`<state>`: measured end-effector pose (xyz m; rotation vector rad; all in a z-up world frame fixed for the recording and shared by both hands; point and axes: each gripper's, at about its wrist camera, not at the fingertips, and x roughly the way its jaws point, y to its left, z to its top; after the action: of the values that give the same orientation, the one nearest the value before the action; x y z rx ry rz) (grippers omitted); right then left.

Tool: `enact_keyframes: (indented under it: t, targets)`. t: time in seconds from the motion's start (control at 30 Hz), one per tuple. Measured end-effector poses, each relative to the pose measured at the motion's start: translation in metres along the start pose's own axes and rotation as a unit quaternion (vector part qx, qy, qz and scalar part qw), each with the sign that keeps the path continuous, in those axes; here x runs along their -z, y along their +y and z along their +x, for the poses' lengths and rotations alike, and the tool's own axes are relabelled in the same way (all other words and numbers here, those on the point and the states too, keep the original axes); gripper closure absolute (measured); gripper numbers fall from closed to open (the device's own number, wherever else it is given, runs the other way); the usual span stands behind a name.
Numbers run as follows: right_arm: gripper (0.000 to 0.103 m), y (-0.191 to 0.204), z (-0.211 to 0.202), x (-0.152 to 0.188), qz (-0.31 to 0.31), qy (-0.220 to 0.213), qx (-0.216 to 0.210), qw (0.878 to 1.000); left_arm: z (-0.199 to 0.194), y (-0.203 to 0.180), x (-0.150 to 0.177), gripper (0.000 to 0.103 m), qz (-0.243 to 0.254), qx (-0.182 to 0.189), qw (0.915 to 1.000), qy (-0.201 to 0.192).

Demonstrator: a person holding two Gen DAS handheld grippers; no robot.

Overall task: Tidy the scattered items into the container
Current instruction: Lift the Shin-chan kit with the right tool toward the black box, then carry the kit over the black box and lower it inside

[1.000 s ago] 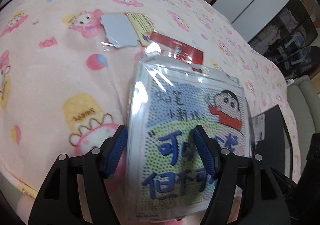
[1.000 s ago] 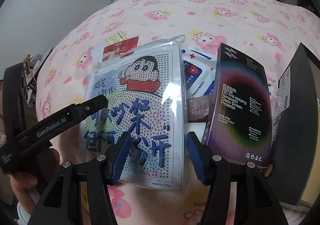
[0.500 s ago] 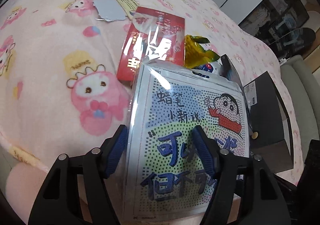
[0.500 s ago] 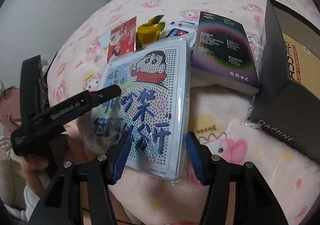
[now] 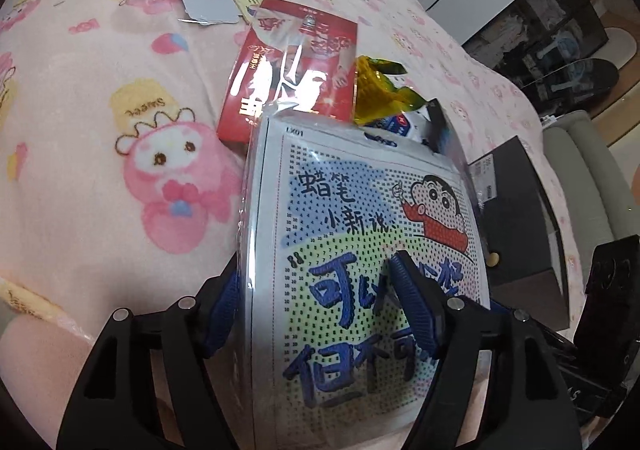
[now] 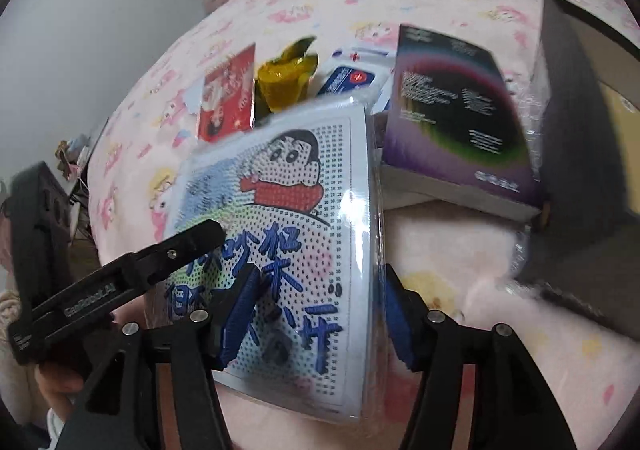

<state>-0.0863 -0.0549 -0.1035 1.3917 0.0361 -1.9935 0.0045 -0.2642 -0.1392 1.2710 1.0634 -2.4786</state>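
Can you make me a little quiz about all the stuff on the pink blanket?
1. True or false: the yellow wrapper lies between the red packet and the blue-and-white pack.
2. Which thing is nearest the black box? A) purple box B) red packet C) grey card
3. Is the cartoon bead kit inside the black box yet?
Key: 1 true; 2 A; 3 no.
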Motion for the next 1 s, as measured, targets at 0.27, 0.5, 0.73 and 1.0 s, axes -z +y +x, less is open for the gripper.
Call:
enact_keyframes:
  t: [0.27, 0.5, 0.73, 1.0]
  targets:
    - [0.053, 0.002, -0.053, 0.021, 0.007, -0.035, -0.011, 0.999, -0.035, -0.031, 0.014, 0.031, 0.035, 0.021, 0.9991, -0.011]
    - [0.053, -0.020, -0.095, 0.030, 0.033, -0.071, -0.027, 0.997, -0.051, -0.076, 0.022, 0.031, 0.083, 0.031, 0.9960, -0.014]
    - [0.053, -0.048, -0.128, 0.033, 0.066, -0.111, -0.029, 0.991, -0.052, -0.120, 0.027, 0.031, 0.121, 0.050, 0.9913, -0.011]
    - [0.051, -0.067, -0.156, 0.039, 0.053, -0.123, 0.006, 0.991, -0.041, -0.159, 0.031, 0.031, 0.146, 0.074, 0.9865, 0.006]
